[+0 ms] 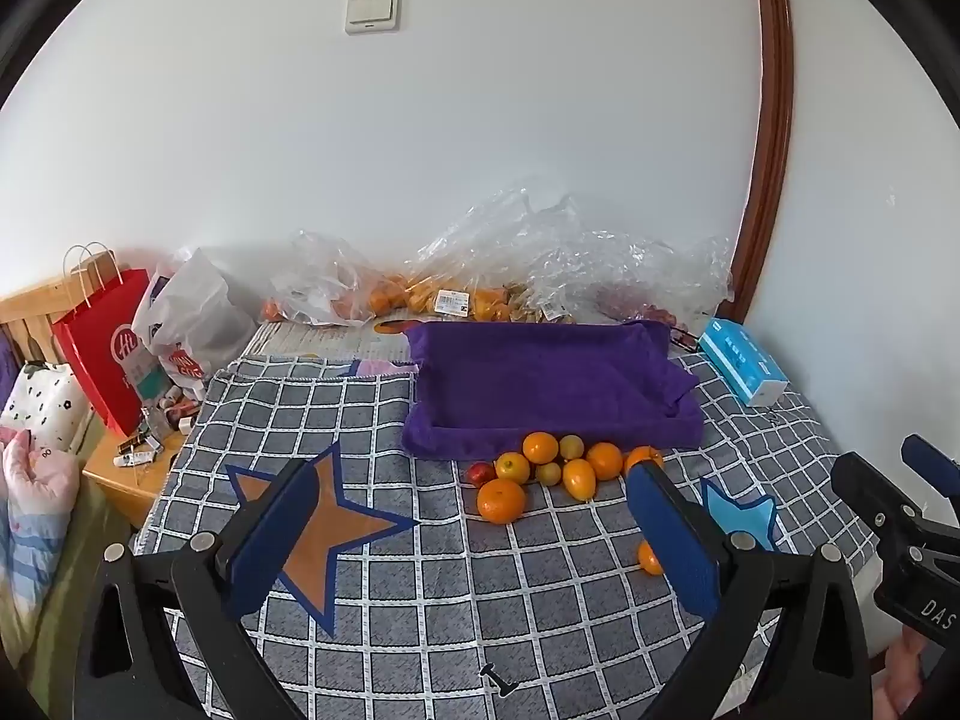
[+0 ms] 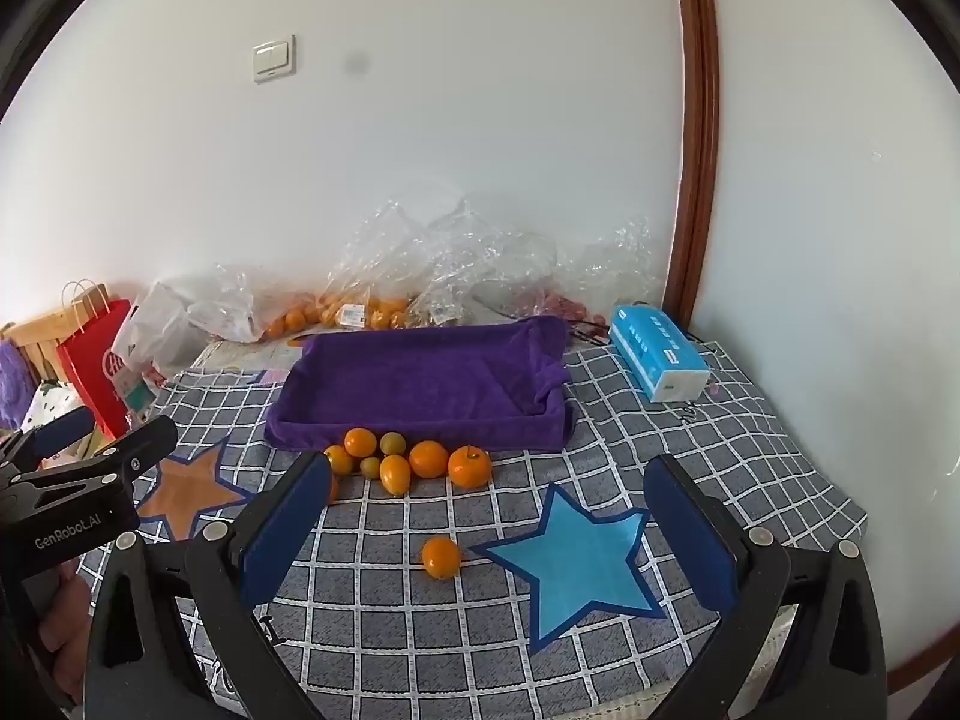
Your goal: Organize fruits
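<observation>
Nothing is sorted yet: the fruits (image 2: 408, 462) lie on the table (image 2: 750, 456) against the empty purple tray (image 2: 420, 378), one orange (image 2: 441, 557) apart. Both my grippers, left (image 1: 474, 540) and right (image 2: 489, 534), hold their fingers wide open, empty; I judge the lone orange comes next

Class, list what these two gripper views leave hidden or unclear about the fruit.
- Lone orange: left view, half behind a finger.
- Red fruit: seen only in the left view; right view, its spot is behind a finger.
- Bagged fruit: both views, count blurred by crumpled plastic.
</observation>
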`<state>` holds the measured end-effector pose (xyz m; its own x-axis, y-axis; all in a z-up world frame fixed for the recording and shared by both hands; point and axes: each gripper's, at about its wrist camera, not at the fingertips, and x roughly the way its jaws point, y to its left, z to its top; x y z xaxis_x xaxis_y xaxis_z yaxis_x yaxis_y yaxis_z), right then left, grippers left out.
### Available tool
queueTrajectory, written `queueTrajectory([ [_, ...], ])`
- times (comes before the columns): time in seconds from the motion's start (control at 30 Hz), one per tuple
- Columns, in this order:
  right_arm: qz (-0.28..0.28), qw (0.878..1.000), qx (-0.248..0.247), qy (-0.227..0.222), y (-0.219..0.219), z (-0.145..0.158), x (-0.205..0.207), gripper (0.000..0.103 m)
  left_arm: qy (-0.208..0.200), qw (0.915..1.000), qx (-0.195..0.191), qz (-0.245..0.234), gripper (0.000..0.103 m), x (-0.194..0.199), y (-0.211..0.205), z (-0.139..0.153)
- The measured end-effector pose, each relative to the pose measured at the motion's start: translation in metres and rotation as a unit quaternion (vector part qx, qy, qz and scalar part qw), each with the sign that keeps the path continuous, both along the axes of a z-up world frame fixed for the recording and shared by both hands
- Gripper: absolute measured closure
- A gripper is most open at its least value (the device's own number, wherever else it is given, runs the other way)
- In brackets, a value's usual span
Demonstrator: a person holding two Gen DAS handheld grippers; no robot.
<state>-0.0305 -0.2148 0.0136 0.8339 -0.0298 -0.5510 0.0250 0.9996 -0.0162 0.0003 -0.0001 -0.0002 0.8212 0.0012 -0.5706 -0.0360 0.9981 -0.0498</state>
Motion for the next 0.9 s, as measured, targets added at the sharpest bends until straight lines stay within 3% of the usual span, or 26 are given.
queueTrajectory([
  [0.47,0.005,1.0,0.001,-0.002,0.003,-0.0002,-0.001,0.0,0.007,1.0,-0.006,-0.004,0.0,-0.0006,0.0042,0.0041],
  [0.9,0.004,1.0,0.003,-0.001,0.0036,-0.0035,-0.0021,0.0,-0.014,0.9999,0.004,-0.001,0.0,-0.0016,0.0003,0.0014],
])
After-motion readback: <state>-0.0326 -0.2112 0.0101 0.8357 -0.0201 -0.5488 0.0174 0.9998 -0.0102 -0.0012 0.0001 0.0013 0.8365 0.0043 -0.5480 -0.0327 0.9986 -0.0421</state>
